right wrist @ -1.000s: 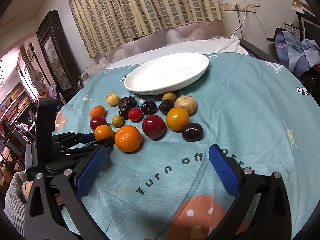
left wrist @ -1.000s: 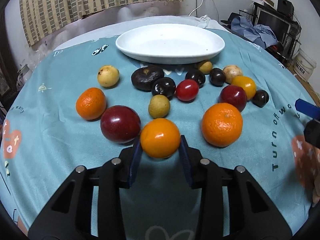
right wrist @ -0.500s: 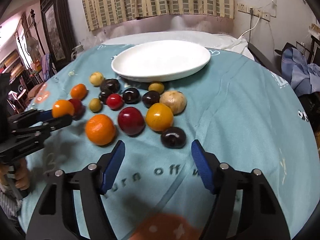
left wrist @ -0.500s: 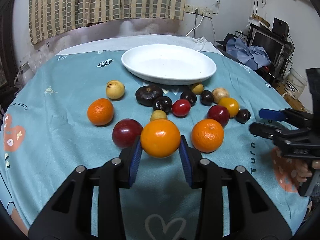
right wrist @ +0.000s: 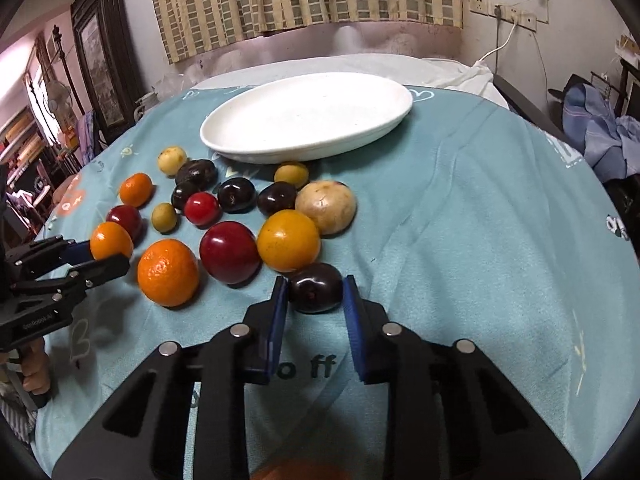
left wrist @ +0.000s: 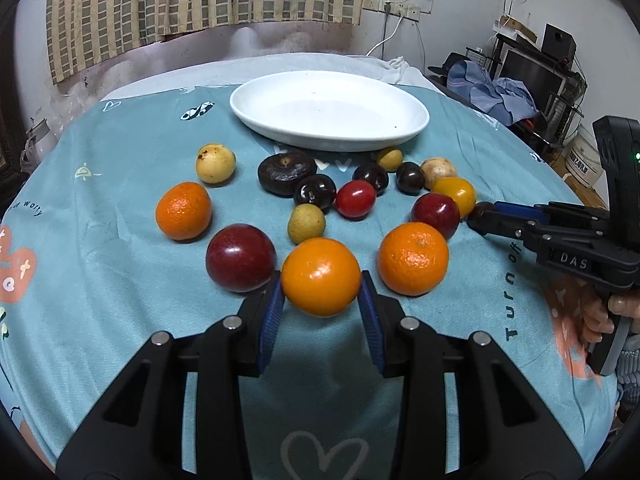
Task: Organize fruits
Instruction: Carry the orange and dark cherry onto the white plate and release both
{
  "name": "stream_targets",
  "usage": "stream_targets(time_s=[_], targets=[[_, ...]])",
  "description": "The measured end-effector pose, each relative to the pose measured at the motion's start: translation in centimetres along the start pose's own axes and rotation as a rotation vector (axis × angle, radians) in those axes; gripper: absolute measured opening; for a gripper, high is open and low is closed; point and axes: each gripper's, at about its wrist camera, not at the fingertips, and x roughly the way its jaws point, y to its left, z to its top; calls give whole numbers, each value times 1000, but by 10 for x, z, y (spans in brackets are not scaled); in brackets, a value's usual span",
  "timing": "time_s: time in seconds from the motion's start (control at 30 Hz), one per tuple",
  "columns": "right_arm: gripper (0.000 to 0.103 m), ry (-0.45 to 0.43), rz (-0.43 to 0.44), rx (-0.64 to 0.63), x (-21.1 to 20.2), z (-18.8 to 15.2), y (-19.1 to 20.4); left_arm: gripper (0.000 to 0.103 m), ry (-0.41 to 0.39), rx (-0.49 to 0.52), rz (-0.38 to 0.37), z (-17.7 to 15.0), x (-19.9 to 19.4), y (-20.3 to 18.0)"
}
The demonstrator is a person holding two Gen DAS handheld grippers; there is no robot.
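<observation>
Two tools are working at once. Left tool (left wrist: 321,304) is clenching a smooth orange (left wrist: 321,277) just above the tabletop (left wrist: 100,280), while right tool (right wrist: 315,304) is straddling a dark plum (right wrist: 315,287) at the near edge of the fruit cluster, pads seemingly touching, grip likely unfinished. Both should be travelling high over the other fruits toward the empty white plate (left wrist: 416,120) at the far side, squeezing gently and releasing low to stop rolling.

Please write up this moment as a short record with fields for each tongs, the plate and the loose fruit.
left tongs: shut on smooth orange fruit
right tongs: either side of dark plum, contact unclear
white oval plate: no fruit on it
loose fruit: all on teal tablecloth, in front of plate
</observation>
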Motion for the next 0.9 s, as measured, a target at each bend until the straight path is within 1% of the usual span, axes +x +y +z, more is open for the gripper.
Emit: stream_targets(time_s=[0.07,0.17,0.33,0.4,0.43,0.6,0.67,0.7,0.77,0.8,0.83,0.87,0.9], targets=[[31,18,-2,-14,2,0,3,38,7,10,10,0,3,-2],[31,26,-11,-41,5,0,9,38,6,17,22,-1,3,-4],[31,46,31,0,10,1,8,38,0,6,35,-1,3,-3],[31,42,35,5,11,3,7,38,8,4,33,-1,5,-2],[30,37,40,5,11,4,6,38,11,2,33,-1,5,-1],[28,-18,60,29,-6,3,0,38,5,-4,34,1,3,0],[28,-42,113,80,-23,9,-8,38,0,-8,18,12,-2,1],[28,-56,125,87,-31,15,-11,38,-4,-5,12,20,-4,1],[29,-95,127,86,-47,35,-13,38,-28,10,36,40,-6,1],[29,-123,123,88,-54,52,-14,38,-42,16,46,59,-5,1],[29,-138,119,84,-56,65,-14,38,-49,14,42,68,-4,1],[29,-147,113,78,-53,77,-13,38,-60,4,36,85,1,2],[29,-149,110,77,-46,88,-12,38,-64,-2,33,94,5,2]])
